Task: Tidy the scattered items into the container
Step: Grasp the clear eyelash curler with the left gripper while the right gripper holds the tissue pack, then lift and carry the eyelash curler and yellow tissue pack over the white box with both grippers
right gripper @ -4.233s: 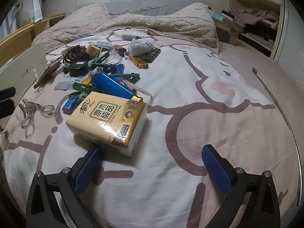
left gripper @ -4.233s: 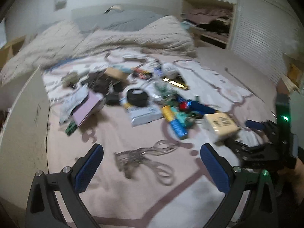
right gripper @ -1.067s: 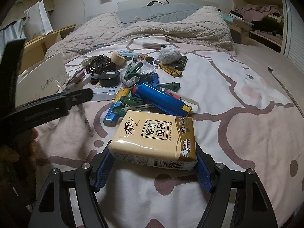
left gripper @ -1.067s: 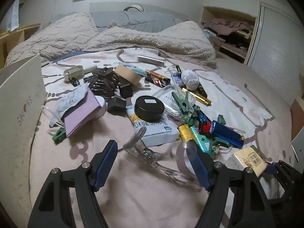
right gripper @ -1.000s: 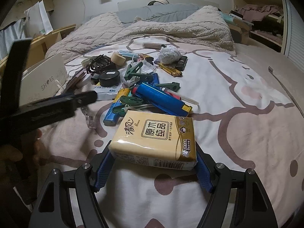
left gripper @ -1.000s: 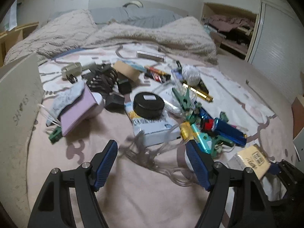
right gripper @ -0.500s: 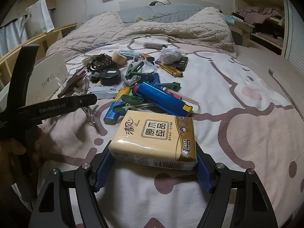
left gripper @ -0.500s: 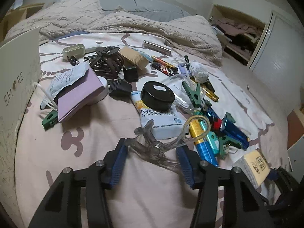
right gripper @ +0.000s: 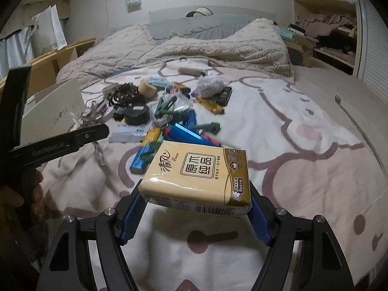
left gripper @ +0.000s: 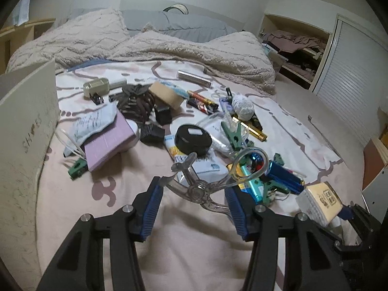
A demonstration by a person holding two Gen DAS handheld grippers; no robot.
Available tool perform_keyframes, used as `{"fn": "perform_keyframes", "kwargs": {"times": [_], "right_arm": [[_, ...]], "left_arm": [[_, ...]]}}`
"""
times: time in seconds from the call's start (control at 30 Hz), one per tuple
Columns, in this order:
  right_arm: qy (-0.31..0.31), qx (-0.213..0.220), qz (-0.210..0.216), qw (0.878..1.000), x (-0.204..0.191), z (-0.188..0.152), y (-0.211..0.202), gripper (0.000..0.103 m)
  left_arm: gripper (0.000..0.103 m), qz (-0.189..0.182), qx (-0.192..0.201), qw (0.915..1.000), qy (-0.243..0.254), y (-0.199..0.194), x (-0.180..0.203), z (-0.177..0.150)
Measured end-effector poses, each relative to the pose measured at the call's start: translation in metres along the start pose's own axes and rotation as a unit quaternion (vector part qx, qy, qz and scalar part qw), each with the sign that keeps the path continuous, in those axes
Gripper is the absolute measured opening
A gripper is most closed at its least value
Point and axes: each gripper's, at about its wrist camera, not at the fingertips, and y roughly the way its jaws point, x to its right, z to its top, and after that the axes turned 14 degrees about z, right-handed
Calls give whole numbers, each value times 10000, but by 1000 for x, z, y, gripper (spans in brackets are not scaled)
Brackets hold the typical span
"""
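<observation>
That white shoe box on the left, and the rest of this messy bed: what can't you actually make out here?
- White shoe box: left wrist view shows only its outer wall; the inside is hidden, and the frame edge cuts it off.
- Tissue pack in the right claw: it covers the bedding below it.
- Clear hair clip in the left claw: transparent, so its outline blurs into the clutter.
- Small labels in the pile: too small to read.
</observation>
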Motion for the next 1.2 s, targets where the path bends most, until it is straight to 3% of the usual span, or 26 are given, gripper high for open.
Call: {"fn": "perform_keyframes", "kwargs": {"times": [0.3,0.7,0.93,1.2], "right_arm": [[-395,386,-225,9982,-5,35,-10,77],[-336,824,-58,9960,-20,88,-9,77],[-410,955,253,9943,-47,111,-6,77],[-622,993,574,9915,-86,126,4,77]], "left_arm": [[52,37,436,9990,91,-27,-1,34],[52,70,1109,9935,240,-66,-8,81],[52,186,1439,9894,1,-94,-40,91],[52,628,1725,9823,-367,-116,-93,95]]}}
